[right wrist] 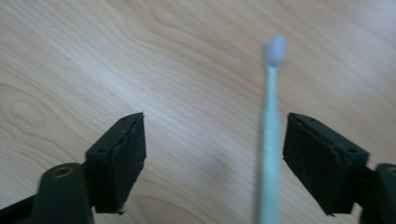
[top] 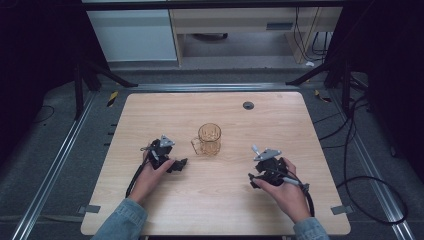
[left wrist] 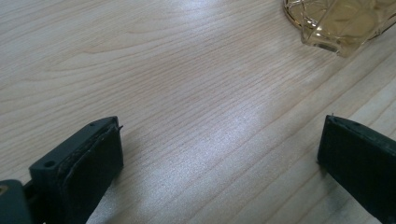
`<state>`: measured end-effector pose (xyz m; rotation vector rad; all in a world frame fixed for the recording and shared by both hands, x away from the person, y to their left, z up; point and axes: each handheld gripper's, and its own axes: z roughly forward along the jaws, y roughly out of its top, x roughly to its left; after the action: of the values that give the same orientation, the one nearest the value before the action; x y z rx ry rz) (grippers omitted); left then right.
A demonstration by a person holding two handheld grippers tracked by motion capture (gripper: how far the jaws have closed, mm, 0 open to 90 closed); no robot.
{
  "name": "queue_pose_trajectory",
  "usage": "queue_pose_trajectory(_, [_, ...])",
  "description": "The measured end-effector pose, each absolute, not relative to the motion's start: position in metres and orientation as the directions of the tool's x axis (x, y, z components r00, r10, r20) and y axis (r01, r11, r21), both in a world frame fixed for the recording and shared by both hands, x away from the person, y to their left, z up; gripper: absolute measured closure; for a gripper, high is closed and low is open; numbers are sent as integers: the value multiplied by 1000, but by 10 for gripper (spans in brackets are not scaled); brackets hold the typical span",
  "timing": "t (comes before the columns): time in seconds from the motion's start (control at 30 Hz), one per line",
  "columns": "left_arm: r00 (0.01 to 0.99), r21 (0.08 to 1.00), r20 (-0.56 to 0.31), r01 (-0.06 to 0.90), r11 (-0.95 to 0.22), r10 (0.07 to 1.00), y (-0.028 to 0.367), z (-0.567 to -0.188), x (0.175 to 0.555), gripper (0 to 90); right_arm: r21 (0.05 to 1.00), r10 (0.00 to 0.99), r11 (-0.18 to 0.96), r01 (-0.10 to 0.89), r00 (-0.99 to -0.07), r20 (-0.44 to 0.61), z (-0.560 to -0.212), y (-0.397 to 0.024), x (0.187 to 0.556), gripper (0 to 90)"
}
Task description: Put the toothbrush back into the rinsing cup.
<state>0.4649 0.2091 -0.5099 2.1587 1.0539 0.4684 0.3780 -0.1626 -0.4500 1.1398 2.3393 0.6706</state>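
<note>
An amber patterned glass mug point(top: 209, 139) stands upright near the middle of the wooden table point(top: 280, 115), its handle turned left. My left gripper point(top: 181, 164) rests low just left of the mug, jaws wide open over bare wood point(left wrist: 222, 128); the mug's base point(left wrist: 341, 23) shows at the upper right of the left gripper view. My right gripper point(top: 252, 179) is held to the right of and nearer than the mug. Its jaws point(right wrist: 215, 119) stand open. A blurred pale stick with a rounded whitish tip point(right wrist: 271, 130) runs between them, close to the right jaw, with neither pad pressing on it.
A small dark grommet point(top: 248, 105) sits in the table's far side. Metal rails and black cables run along the floor on both sides. A cable trails from each gripper back toward the person's sleeves.
</note>
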Motion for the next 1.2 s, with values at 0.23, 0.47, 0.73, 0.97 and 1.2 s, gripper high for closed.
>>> queue_pose_trajectory(0.23, [607, 710, 23, 549, -440, 794, 209, -510, 465, 0, 533, 798, 581, 615, -558, -227, -412, -185, 392, 343])
queue_pose_trajectory(0.47, [608, 710, 22, 549, -440, 794, 209, -510, 465, 0, 493, 792, 596, 634, -566, -229, -386, -197, 406, 402])
queue_pose_trajectory(0.73, [606, 713, 22, 548, -438, 795, 209, -510, 465, 0, 422, 777, 619, 662, -593, -210, -368, -198, 425, 472])
queue_pose_trajectory(0.97, [607, 713, 22, 548, -438, 795, 209, -510, 465, 0, 386, 788, 604, 697, -594, -160, -377, -198, 442, 522])
queue_pose_trajectory(1.2, [607, 713, 22, 548, -438, 794, 209, -510, 465, 0, 348, 793, 600, 720, -592, -143, -385, -196, 453, 551])
